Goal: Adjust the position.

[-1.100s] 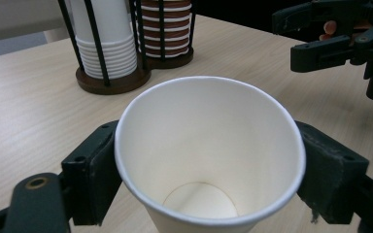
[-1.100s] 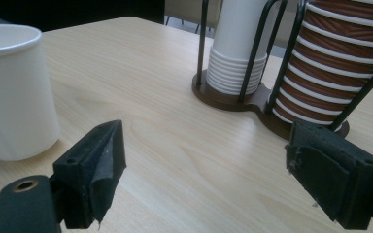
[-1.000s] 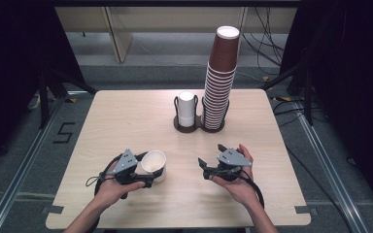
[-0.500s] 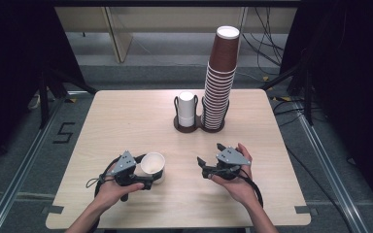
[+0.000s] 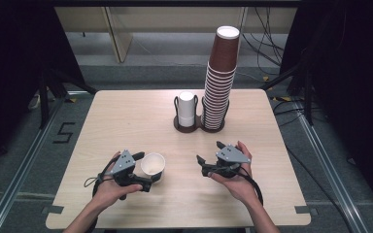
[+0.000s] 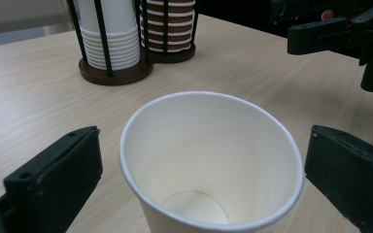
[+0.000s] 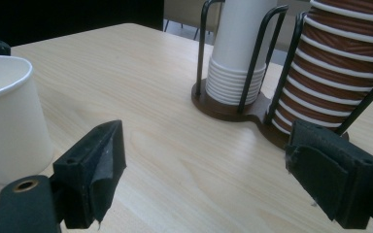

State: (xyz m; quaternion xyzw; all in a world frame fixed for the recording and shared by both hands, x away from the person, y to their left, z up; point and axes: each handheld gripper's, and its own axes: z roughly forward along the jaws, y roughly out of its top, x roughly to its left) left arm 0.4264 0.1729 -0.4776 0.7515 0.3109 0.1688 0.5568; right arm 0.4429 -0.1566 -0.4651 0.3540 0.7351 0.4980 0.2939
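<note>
My left gripper [image 5: 144,171] sits near the table's [image 5: 126,116] near edge, left of the middle, and its jaws have just been opening: they now stand wide apart on either side of the white paper cup [image 5: 153,166], with a clear gap between each pad and the cup's wall, so nothing presses on it. The cup stands upright on its base on the table, mouth up and empty; in the left gripper view its rim [image 6: 211,160] lies between my two black jaws without touching either. My right gripper [image 5: 208,164] rests near the same near edge, right of the middle and well apart from the cup, its jaws parted with only bare wood between them. Farther off, toward the far edge and a little right of the table's middle, a dark two-ring cup holder [image 5: 180,127] stands; its left ring holds a short stack of white cups [image 5: 187,108], and its right ring holds a tall stack of brown cups [image 5: 219,82] rising well above the white one.
</note>
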